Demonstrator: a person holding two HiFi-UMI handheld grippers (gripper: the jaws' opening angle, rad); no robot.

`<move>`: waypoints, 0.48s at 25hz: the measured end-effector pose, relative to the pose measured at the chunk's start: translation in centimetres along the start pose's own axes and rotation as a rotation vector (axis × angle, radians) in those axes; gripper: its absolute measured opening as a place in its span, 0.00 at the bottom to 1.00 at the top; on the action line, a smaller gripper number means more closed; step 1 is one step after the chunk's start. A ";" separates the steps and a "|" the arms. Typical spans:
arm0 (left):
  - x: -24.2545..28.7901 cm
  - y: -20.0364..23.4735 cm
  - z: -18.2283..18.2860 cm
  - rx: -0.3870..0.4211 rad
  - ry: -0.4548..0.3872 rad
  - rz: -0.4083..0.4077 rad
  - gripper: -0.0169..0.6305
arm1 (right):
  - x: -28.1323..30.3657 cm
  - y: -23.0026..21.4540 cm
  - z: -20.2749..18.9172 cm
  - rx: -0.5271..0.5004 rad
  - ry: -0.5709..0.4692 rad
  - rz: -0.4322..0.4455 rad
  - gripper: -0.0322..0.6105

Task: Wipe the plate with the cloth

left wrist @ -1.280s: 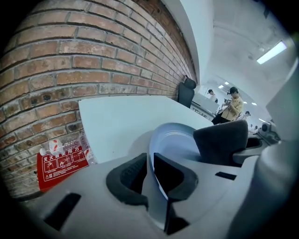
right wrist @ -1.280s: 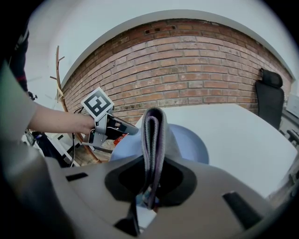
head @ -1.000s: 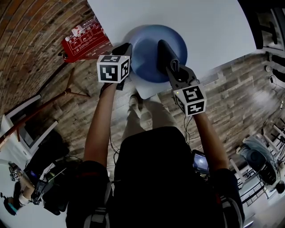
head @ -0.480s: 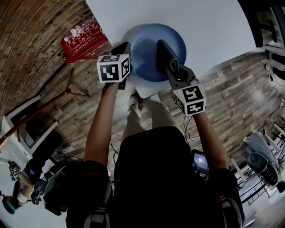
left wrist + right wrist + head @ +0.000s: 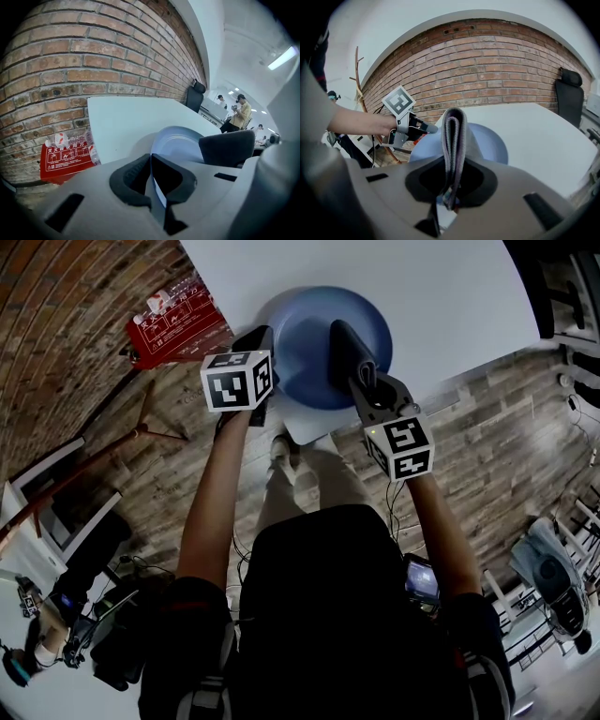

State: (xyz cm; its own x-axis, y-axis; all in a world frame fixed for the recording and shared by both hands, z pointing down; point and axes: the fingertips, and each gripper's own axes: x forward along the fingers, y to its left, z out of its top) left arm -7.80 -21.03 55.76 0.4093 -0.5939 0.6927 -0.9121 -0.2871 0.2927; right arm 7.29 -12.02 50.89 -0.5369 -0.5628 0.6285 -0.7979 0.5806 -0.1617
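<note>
Very little has moved in the last second. The blue plate (image 5: 319, 343) and both tools have drifted a shade further from the person, and the grips look unchanged. The left gripper (image 5: 262, 338) is clamped on the plate's left rim; in the left gripper view the thin pale edge runs straight between its closed pads (image 5: 140, 176). The right gripper (image 5: 367, 381) pinches the folded dark cloth (image 5: 345, 348), which stands on edge over the right half of the plate and seems to touch its face. I judge the wipe is under way but slow: this is a small stroke or a hold, not a sweep, and most of the plate's face still lies bare left of the cloth.

The plate sits at the near edge of the white table (image 5: 450, 296). Left of the plate, down on the floor, is a red box (image 5: 178, 324) with white characters and small pictures, too small for me to read. Each tool's cube bears black-and-white square markers and no words.
</note>
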 end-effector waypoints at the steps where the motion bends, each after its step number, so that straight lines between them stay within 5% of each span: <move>1: 0.0 0.0 0.0 -0.001 -0.002 0.000 0.07 | 0.0 0.0 0.0 -0.002 0.000 0.001 0.13; 12: 0.1 -0.1 0.0 -0.007 -0.001 -0.005 0.07 | 0.2 -1.2 1.7 -0.063 -0.011 -0.003 0.13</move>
State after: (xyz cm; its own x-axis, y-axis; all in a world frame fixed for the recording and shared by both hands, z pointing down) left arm -7.72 -21.09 55.76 0.4139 -0.5930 0.6907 -0.9101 -0.2852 0.3006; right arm 7.69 -13.88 49.92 -0.5376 -0.5708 0.6206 -0.7809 0.6147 -0.1112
